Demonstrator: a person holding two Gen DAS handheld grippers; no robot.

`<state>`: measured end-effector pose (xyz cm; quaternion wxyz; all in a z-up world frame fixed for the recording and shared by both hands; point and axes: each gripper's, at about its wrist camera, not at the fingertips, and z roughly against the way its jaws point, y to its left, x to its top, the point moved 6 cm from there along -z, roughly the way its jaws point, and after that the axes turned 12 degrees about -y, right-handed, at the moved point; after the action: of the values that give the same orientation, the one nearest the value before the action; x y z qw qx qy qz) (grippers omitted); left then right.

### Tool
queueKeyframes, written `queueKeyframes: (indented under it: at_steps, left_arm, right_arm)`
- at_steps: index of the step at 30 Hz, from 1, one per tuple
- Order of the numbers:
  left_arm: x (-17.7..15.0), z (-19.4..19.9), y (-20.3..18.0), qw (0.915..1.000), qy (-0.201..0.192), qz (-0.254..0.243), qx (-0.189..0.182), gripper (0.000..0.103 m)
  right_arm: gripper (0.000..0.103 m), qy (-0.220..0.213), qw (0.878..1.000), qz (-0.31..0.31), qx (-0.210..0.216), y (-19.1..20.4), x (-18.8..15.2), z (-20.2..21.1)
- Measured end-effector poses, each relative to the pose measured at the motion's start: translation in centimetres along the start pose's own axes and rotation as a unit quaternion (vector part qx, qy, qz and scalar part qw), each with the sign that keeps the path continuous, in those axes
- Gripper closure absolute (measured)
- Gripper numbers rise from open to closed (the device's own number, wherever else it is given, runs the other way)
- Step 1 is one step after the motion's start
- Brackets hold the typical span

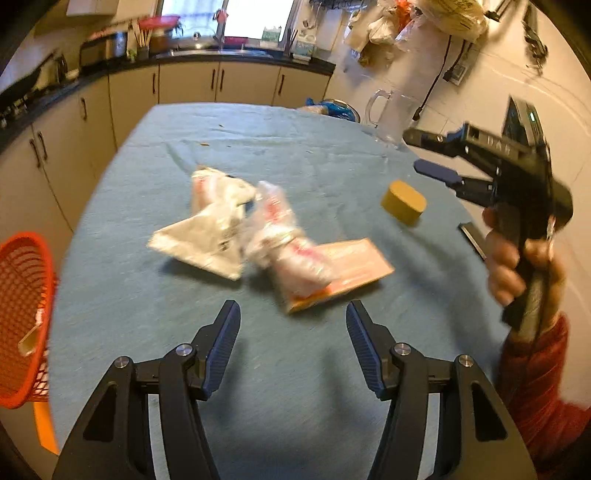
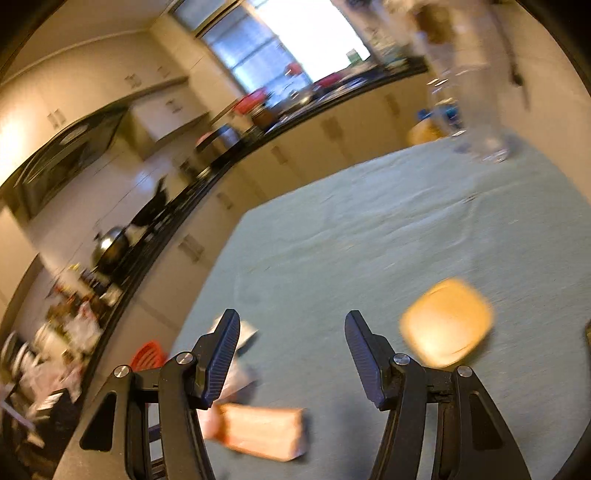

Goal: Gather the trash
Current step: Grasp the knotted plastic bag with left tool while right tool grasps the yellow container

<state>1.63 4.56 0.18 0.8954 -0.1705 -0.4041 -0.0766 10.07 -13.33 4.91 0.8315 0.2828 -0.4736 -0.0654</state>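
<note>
blue tablecloth point(image 1: 295, 155): wrappers point(image 1: 258, 236), sponge point(image 1: 403, 201), jug point(image 1: 391, 114)

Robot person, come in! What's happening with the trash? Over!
Left gripper and right gripper open, empty. Wrappers loose on table. Orange basket waiting left. Path clear.

Both feeds were warm-tinted and moderately bright on my end. Main light came from the window point(image 1: 229, 16), blown out to pure white in both views. Left wrist view was mostly sharp up close: gripper fingers point(image 1: 225, 332) crisp, soft shadows under the wrappers point(image 1: 236, 225) on the tablecloth point(image 1: 147, 295), slight smear on the wrappers. Right wrist view was badly motion-blurred: sponge point(image 2: 447, 323), cabinets point(image 2: 332, 129) and counter clutter streaked, only the fingers point(image 2: 221, 350) sharp. Heavy fisheye bending at the edges, black vignette in the corners. Glare on the wall cupboards point(image 2: 44, 110) at left.
</note>
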Motion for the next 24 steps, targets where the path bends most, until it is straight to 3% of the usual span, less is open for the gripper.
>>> queueKeyframes:
  at_steps: [4, 7, 17, 24]
  left_arm:
    - [1.3, -2.6, 0.2, 0.9994, 0.018, 0.019, 0.022, 0.044]
    - [1.5, -4.2, 0.4, 0.9979, 0.032, 0.053, 0.017, 0.044]
    - [3.0, -5.5, 0.4, 0.997, 0.037, 0.066, 0.016, 0.044]
    - [4.8, -5.7, 0.9, 0.997, 0.043, 0.062, 0.015, 0.04]
  right_arm:
    - [0.038, -0.027, 0.999, -0.017, -0.04, -2.8, 1.3, 0.6]
    - [0.038, -0.034, 0.997, -0.034, -0.062, -4.4, 1.8, 0.8]
    - [0.035, -0.031, 0.99, -0.113, -0.078, -7.9, 2.1, 0.8]
    - [0.035, -0.03, 0.988, -0.128, -0.075, -8.4, 1.7, 1.2]
